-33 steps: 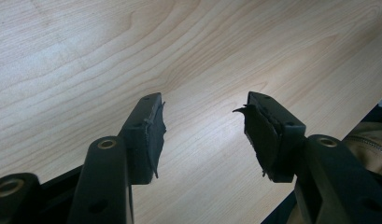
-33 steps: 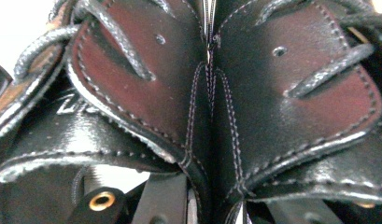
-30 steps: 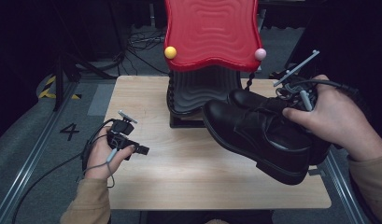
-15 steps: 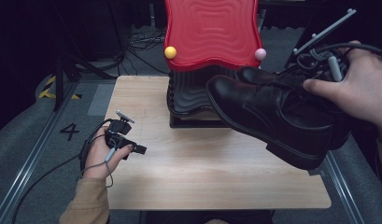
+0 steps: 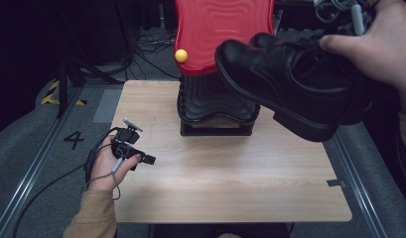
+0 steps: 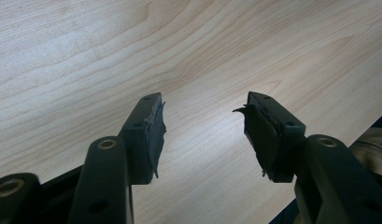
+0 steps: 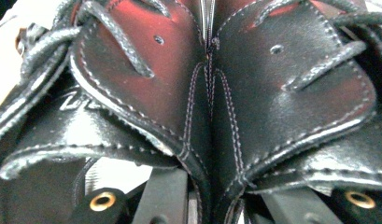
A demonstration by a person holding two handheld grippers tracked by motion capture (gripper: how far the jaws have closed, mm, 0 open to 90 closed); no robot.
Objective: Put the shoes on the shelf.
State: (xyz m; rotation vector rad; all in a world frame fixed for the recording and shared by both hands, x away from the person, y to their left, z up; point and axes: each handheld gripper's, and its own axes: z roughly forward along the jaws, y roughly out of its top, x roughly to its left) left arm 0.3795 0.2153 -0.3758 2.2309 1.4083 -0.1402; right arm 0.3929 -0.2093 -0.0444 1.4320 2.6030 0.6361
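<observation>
A pair of black leather lace-up shoes (image 5: 290,84) hangs in the air above the right part of the wooden surface (image 5: 230,183), toes pointing toward the far left, heels low over the right edge. The right tool (image 7: 209,196), held in the person's right hand (image 5: 384,44) at the far right corner, is clamped narrow on the shoes: in the right gripper view its two black jaws pinch the inner collars of both shoes together, the stitched leather and laces crowding close to the lens. Behind the shoes, a black ribbed stand (image 5: 215,106) sits at the middle of the far edge, carrying a red wavy panel (image 5: 220,29) with a small yellow ball (image 5: 180,55) at its left rim. Near the left edge, the left hand (image 5: 108,163) rests with the left tool (image 6: 205,135), its jaws spread wide over bare wood grain and gripping nothing.
</observation>
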